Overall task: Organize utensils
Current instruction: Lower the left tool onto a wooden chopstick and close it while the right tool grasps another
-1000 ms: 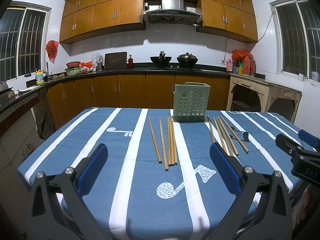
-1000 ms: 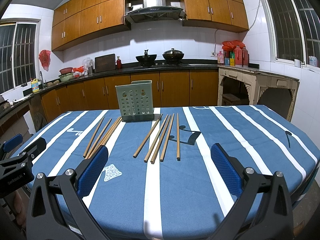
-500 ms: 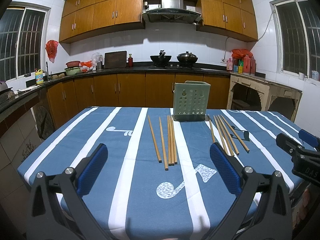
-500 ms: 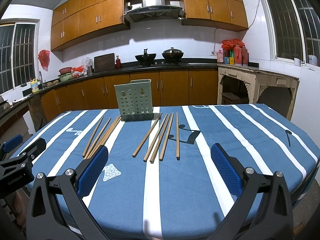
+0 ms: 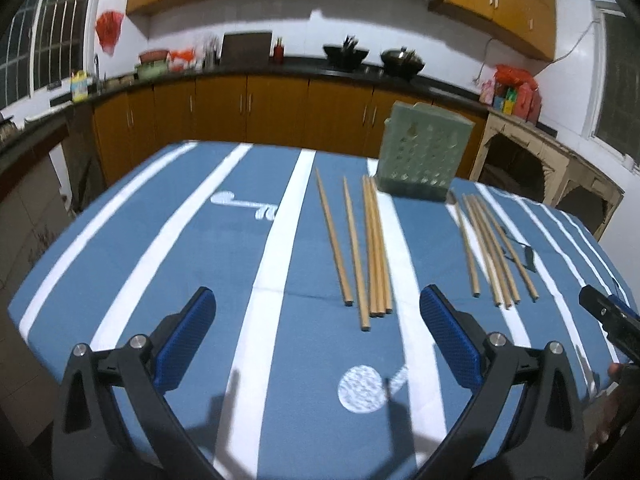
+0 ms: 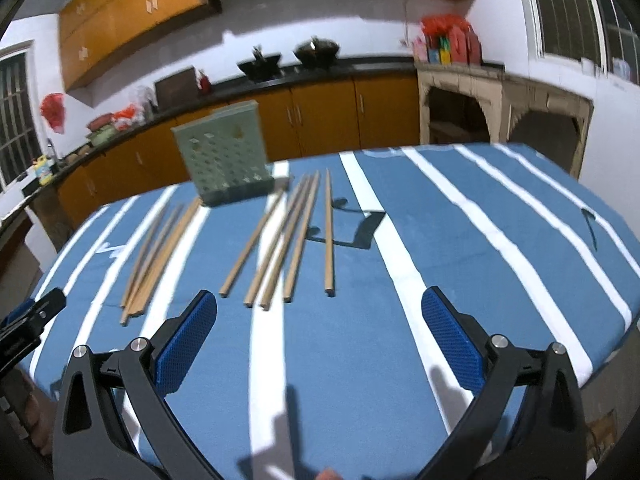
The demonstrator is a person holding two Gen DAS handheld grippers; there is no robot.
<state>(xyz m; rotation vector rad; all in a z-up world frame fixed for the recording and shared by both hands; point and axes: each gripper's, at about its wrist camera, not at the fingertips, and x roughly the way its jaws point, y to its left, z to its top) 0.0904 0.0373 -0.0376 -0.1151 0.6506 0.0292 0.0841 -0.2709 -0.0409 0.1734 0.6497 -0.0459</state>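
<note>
1. Left wrist view: the left gripper hangs over the near part of the table, which is covered in a blue cloth with white stripes. Its jaws are spread wide and hold nothing; the blue pads show on either side.
2. The green utensil holder, a perforated box, stands upright at the far side of the table.
3. A left group of chopsticks lies flat on the cloth in front of the holder, running from its front left corner toward the gripper; their near ends stop just short of the pads.
4. A right group of chopsticks lies to the holder's front right, well apart from the first group.
5. The tip of the right gripper shows at the right edge of this view.
6. Right wrist view: the right gripper is also wide open and empty above the cloth.
7. Here the holder stands at the far left of centre. One set of chopsticks fans out from its front right, close to the gripper's left pad; the other set lies to its front left.
8. Both views are motion-blurred.
</note>
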